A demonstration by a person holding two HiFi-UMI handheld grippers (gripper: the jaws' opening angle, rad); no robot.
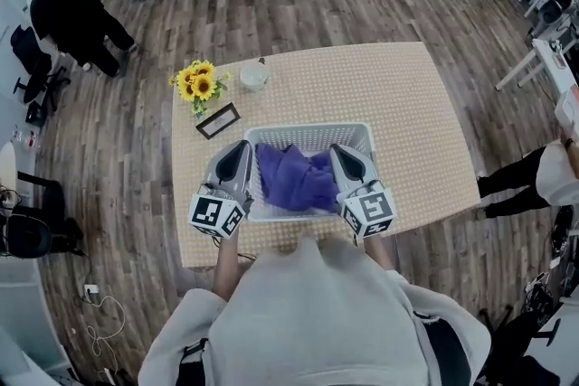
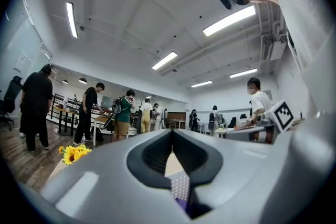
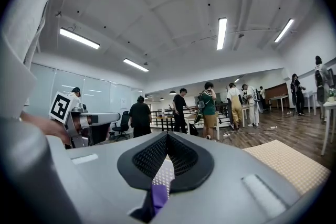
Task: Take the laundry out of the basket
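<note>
A white mesh laundry basket (image 1: 308,132) stands on the near part of the beige table (image 1: 407,95). A crumpled purple cloth (image 1: 294,178) lies inside it. My left gripper (image 1: 242,145) hovers over the basket's left side with its jaws together and nothing held. My right gripper (image 1: 336,149) hovers over the right side, likewise shut and empty. In the left gripper view the jaw tips of the left gripper (image 2: 172,131) meet, and a sliver of purple cloth (image 2: 181,202) shows below them. The right gripper (image 3: 167,135) looks the same in its own view, with purple cloth (image 3: 159,194) beneath.
On the table's far left stand a bunch of sunflowers (image 1: 200,84), a small framed card (image 1: 218,120) and a white cup (image 1: 254,75). Several people stand around the room; one is close to the table's right edge (image 1: 534,181).
</note>
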